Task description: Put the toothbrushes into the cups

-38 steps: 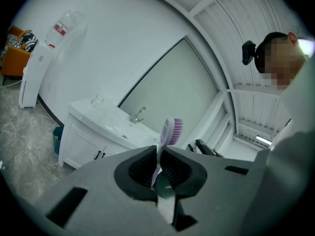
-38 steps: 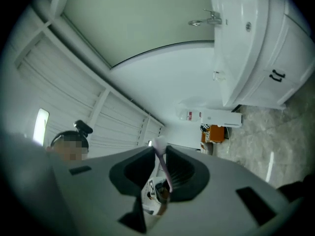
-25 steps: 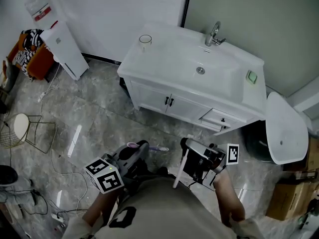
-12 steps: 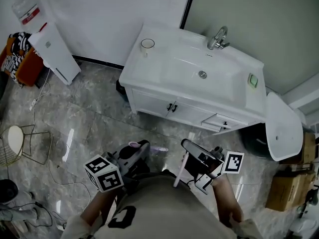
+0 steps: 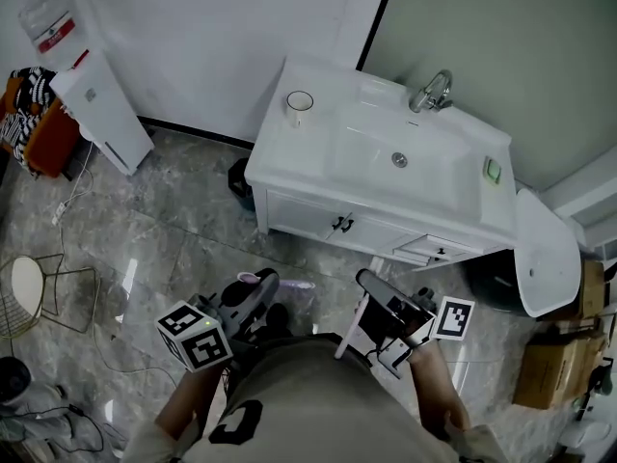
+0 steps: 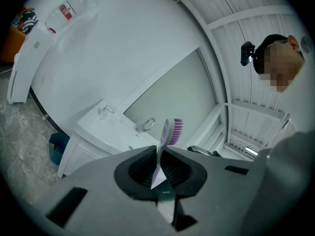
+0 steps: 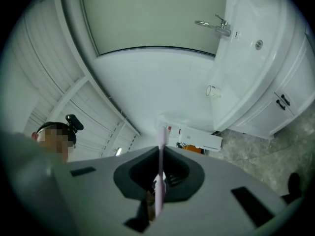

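A clear glass cup [image 5: 299, 101] stands on the far left corner of the white vanity [image 5: 318, 177]. My left gripper [image 5: 265, 280] is shut on a purple toothbrush [image 5: 301, 285], whose bristled head juts out past the jaws [image 6: 171, 132]. My right gripper [image 5: 364, 280] is shut on a pale pink-white toothbrush [image 5: 349, 331], seen edge-on between the jaws [image 7: 160, 151]. Both grippers are held level over the floor, well short of the vanity. The cup also shows small in the left gripper view [image 6: 105, 111] and in the right gripper view [image 7: 212, 91].
A chrome tap [image 5: 431, 90] and a green soap dish [image 5: 493, 171] sit on the vanity. A water dispenser [image 5: 96, 95] stands at the left wall, a wire stool [image 5: 29, 283] at the left, a white toilet lid [image 5: 545, 249] and cardboard boxes [image 5: 545, 384] at the right.
Both grippers have travelled towards the vanity, still with their toothbrushes. The right gripper has rolled a little. The vanity and cup now sit further right in the head view.
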Action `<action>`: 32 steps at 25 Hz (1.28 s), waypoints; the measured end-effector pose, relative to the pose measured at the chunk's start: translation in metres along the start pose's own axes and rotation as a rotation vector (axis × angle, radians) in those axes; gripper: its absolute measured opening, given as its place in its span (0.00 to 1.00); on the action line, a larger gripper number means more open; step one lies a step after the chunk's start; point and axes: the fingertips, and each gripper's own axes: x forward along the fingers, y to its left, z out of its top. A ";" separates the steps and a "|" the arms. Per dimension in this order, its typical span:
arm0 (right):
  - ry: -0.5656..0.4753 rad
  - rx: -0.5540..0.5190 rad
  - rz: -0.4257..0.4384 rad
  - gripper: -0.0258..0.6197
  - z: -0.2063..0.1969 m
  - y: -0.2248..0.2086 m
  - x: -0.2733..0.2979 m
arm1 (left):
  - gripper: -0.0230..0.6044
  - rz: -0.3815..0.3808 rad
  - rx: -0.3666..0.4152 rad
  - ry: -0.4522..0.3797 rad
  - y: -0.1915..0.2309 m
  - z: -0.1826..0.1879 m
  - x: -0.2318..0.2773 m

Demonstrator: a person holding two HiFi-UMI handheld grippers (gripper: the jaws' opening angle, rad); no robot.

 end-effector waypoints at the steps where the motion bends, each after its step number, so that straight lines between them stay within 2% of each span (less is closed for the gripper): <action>1: 0.000 -0.036 -0.017 0.04 0.002 0.000 0.005 | 0.09 0.012 -0.001 -0.012 0.005 0.006 -0.003; 5: 0.034 -0.271 -0.118 0.05 0.011 0.002 0.022 | 0.09 0.046 -0.005 -0.052 0.021 0.024 -0.015; 7: 0.047 -0.339 -0.145 0.05 0.013 0.002 0.029 | 0.09 0.051 -0.005 -0.060 0.028 0.029 -0.018; 12: 0.027 -0.336 -0.149 0.05 0.015 0.001 0.041 | 0.09 0.032 -0.002 -0.051 0.041 0.032 -0.018; 18: -0.021 -0.250 -0.130 0.05 0.024 -0.002 0.043 | 0.09 0.028 -0.010 -0.043 0.047 0.039 -0.009; 21: -0.017 -0.257 -0.127 0.05 0.033 -0.004 0.044 | 0.09 0.035 -0.003 -0.044 0.047 0.045 0.000; 29: 0.046 -0.362 -0.114 0.05 0.062 -0.016 0.049 | 0.09 0.142 0.042 -0.063 0.059 0.060 0.017; 32: 0.058 -0.371 -0.096 0.05 0.075 -0.018 0.050 | 0.09 0.167 0.053 -0.071 0.056 0.068 0.029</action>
